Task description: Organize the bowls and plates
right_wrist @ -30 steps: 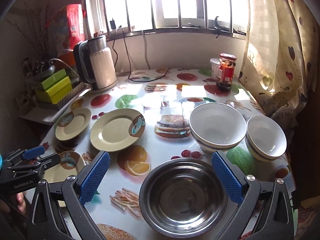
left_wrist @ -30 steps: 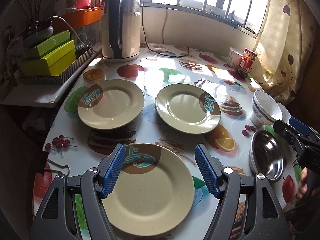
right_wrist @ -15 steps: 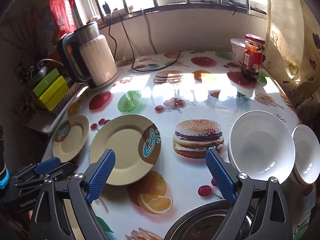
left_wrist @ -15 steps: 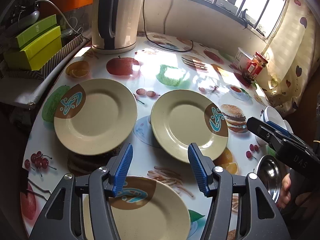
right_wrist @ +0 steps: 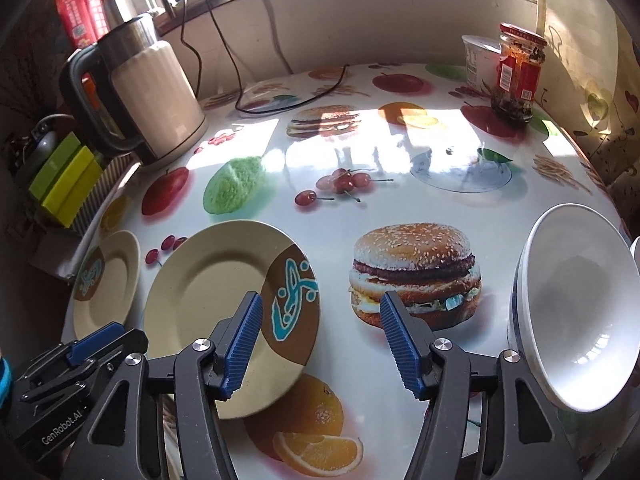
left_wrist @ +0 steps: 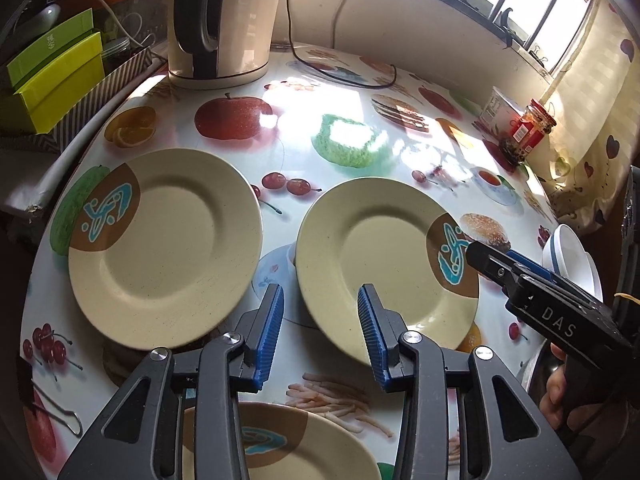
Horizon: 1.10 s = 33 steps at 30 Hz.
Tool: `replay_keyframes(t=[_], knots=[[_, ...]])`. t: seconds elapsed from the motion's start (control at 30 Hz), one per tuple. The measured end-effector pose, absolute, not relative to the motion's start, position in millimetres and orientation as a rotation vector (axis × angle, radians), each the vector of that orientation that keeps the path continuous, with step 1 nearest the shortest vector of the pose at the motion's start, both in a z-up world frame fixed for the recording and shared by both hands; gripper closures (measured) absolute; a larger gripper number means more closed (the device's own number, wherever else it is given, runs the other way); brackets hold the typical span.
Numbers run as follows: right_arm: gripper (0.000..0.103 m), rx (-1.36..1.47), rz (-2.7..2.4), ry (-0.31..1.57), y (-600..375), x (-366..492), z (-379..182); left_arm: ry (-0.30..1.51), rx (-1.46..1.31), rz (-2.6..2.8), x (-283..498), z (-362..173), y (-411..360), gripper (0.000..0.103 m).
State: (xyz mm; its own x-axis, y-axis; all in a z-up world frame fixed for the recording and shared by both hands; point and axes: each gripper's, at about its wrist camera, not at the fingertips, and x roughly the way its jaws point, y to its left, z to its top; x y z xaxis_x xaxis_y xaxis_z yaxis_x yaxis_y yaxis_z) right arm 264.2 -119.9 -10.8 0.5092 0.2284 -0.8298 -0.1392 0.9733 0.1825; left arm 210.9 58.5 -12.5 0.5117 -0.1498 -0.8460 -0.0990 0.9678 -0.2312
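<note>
With both my left gripper [left_wrist: 320,330] and right gripper [right_wrist: 320,344] spread wide and empty over the middle plate [left_wrist: 376,256], I could nudge it (glossy tabletop [left_wrist: 320,120], so it slides) into the far-left plate [left_wrist: 160,240], or graze the white bowl [right_wrist: 576,308].

Below the left tongs [left_wrist: 320,332], the nearest plate [left_wrist: 280,444] is cut by the bottom edge and partly hidden behind their arms. To their right, the right tongs [left_wrist: 500,264] cover part of 1 white bowl [left_wrist: 568,252]. Right of the right tongs [right_wrist: 320,340], a 2nd bowl [right_wrist: 636,248] shows only a sliver at the frame edge.
</note>
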Motion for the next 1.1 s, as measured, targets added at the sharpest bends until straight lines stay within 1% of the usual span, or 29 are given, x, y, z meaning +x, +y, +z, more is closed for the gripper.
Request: replay_keyframes(t=[0.13, 0.3, 0.43, 0.47, 0.5, 0.53, 0.67, 0.73, 0.87, 0.97, 1.1], knots=[[0.045, 0.102, 0.198, 1.035, -121.7, 270.7, -17.5, 1.050, -0.267, -0.032, 214.4, -18.0, 58.7, 0.063], [0.053, 0.110, 0.182, 1.054, -122.6, 275.4, -24.1, 1.064, -0.276, -0.028, 217.9, -24.0, 59.7, 0.063], [0.054, 0.117, 0.187, 1.056, -122.3, 276.7, -26.0, 1.067, -0.275, -0.028, 220.0, -25.8, 60.7, 0.063], [0.054, 0.120, 0.193, 1.060, -122.1, 277.6, -26.9, 1.072, -0.279, -0.029, 221.0, -27.1, 61.0, 0.066], [0.054, 0.128, 0.198, 1.064, -122.0, 278.2, -27.6, 1.075, -0.279, -0.027, 221.6, -27.9, 61.0, 0.071], [0.054, 0.130, 0.202, 1.065, -121.6, 278.6, -27.8, 1.072, -0.278, -0.031, 221.4, -27.9, 60.6, 0.071], [0.061, 0.143, 0.219, 1.062, -119.7, 279.0, -28.1, 1.071, -0.274, -0.030, 222.5, -27.7, 59.5, 0.072], [0.061, 0.156, 0.224, 1.065, -119.7, 279.6, -28.6, 1.072, -0.278, -0.031, 223.0, -27.9, 59.6, 0.073], [0.068, 0.176, 0.242, 1.067, -119.0, 279.6, -29.2, 1.066, -0.273, -0.033, 222.8, -27.1, 58.9, 0.078], [0.071, 0.175, 0.249, 1.066, -117.6, 279.6, -28.7, 1.067, -0.268, -0.033, 223.7, -26.9, 57.9, 0.078], [0.080, 0.177, 0.268, 1.066, -115.8, 279.3, -27.8, 1.066, -0.269, -0.031, 223.1, -26.1, 57.7, 0.079]])
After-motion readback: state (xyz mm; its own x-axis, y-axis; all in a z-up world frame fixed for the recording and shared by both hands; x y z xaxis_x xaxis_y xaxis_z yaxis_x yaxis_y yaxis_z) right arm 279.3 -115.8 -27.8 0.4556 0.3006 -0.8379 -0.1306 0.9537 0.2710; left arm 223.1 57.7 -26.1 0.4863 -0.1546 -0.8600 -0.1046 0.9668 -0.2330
